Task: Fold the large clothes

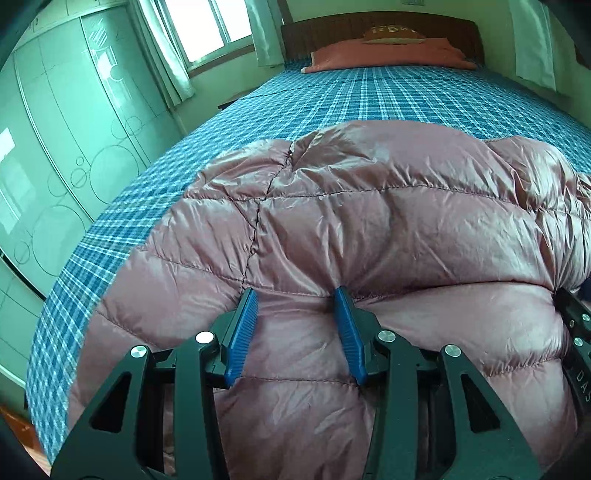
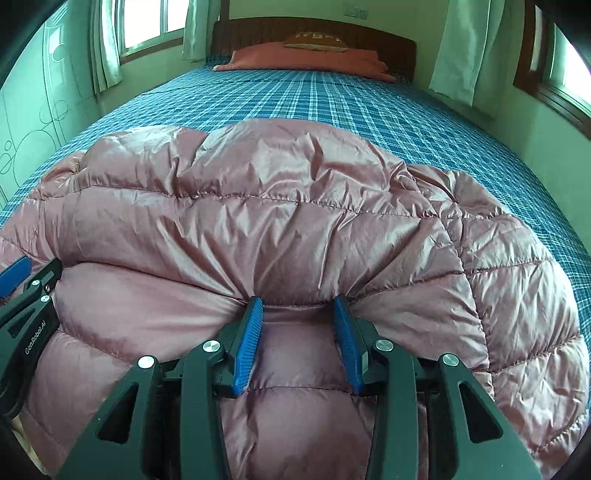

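Pink down jacket [image 1: 369,221] on the bed [image 1: 332,99], long axis crosswise; left hand-held gripper [image 1: 295,295] and right hand-held gripper [image 2: 299,301] side by side, each pinching its near edge; bulk lies ahead.

1. Down jacket [image 1: 369,221]: shiny dusty pink, quilted in stitched rows.
2. Bedsheet [image 1: 332,99]: blue plaid with white lines.
3. Pillow [image 2: 303,59]: salmon red.
4. Gripper pads [image 2: 249,347]: bright blue on black frames.
5. Headboard [image 2: 258,33]: dark brown.
6. Wardrobe [image 1: 55,147]: pale green, circle outlines.
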